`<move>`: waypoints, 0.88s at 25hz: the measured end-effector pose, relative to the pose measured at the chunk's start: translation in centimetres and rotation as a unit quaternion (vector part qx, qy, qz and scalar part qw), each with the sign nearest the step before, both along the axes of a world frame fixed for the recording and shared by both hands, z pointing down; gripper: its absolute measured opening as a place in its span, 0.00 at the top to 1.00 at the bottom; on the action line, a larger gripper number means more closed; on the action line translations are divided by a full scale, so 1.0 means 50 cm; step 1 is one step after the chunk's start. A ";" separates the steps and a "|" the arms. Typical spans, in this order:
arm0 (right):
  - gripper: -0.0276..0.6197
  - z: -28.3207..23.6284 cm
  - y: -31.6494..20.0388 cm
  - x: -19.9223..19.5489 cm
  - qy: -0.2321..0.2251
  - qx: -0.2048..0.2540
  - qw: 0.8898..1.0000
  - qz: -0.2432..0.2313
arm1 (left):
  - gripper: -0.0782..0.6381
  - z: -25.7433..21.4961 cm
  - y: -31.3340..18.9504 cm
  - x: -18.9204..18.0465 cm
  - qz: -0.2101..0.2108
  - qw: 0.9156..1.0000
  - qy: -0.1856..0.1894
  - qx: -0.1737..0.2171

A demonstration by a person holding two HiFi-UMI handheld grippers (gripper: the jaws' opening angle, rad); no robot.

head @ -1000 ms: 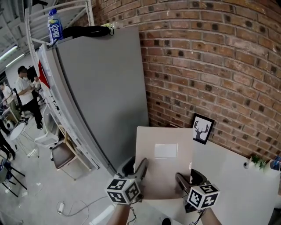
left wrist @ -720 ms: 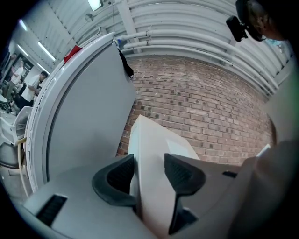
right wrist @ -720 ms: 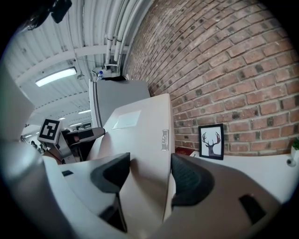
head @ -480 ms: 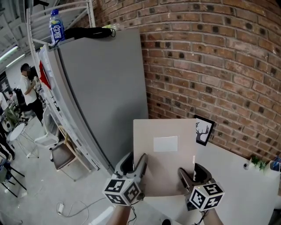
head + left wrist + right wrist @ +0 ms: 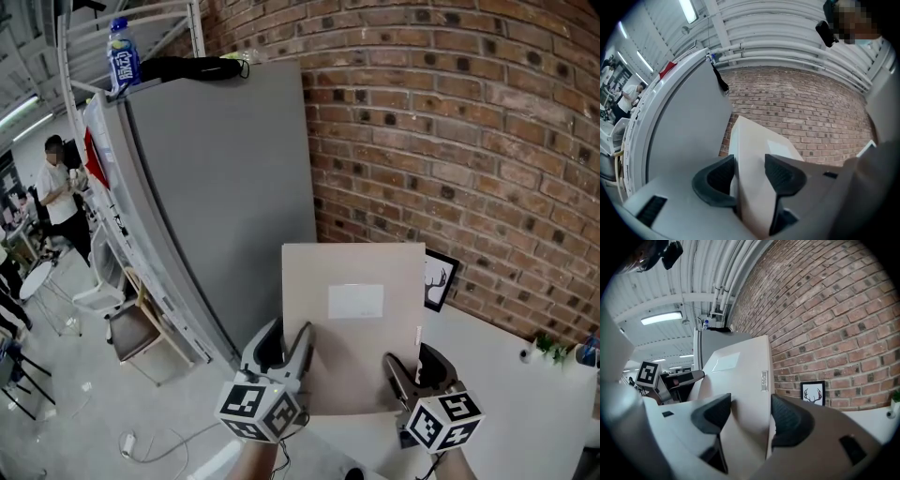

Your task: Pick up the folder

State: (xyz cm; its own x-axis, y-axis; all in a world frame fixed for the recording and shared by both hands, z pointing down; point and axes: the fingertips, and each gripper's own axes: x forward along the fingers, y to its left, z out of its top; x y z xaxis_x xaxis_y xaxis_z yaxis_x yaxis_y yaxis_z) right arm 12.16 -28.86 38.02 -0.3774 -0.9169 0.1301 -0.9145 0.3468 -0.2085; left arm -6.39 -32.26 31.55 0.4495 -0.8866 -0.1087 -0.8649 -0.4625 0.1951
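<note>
Since the earlier frame the folder (image 5: 352,366) has risen with both grippers, and its top right corner now covers the left edge of the framed deer picture (image 5: 437,283), which a second ago stood clear of it. Nearest the camera, the left gripper (image 5: 289,345) pinches the folder's lower left edge: in the left gripper view its two dark pads press on either side of the pale board, one on the face and one behind. The right gripper (image 5: 412,367) clamps the lower right edge the same way, and the right gripper view shows the edge with its small metal tag caught between the pads. So the folder hangs in the air between the two grippers, held nearly upright with its face toward the camera, clear of the white table (image 5: 506,394) below and to the right (a blank white label (image 5: 355,301) sits on the upper half of the face). Just behind it the picture leans at the foot of the brick wall (image 5: 450,122), and a small green plant (image 5: 548,345) stands at the table's far right. To the left rises a tall grey cabinet (image 5: 225,206) with a bottle (image 5: 123,56) and a black strap (image 5: 192,67) on top. Far off on the left a person (image 5: 58,187) in a white shirt stands on the floor.
</note>
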 end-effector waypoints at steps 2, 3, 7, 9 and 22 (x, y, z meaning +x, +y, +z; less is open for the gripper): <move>0.54 -0.004 0.000 -0.001 0.001 0.002 1.000 0.001 | 0.61 -0.005 0.001 -0.001 0.001 1.000 0.001 0.003; 0.54 -0.007 0.000 -0.002 0.002 0.003 1.000 0.001 | 0.61 -0.007 0.001 -0.002 0.001 1.000 0.002 0.004; 0.54 -0.015 -0.001 -0.005 0.004 0.008 1.000 0.002 | 0.61 -0.009 -0.001 -0.007 0.003 1.000 0.006 0.004; 0.54 -0.016 0.000 -0.007 0.005 0.010 1.000 0.002 | 0.61 -0.010 -0.002 -0.009 0.003 1.000 0.007 0.005; 0.56 -0.028 -0.003 -0.006 0.007 0.019 1.000 0.011 | 0.61 -0.017 -0.006 -0.010 0.009 1.000 0.013 0.013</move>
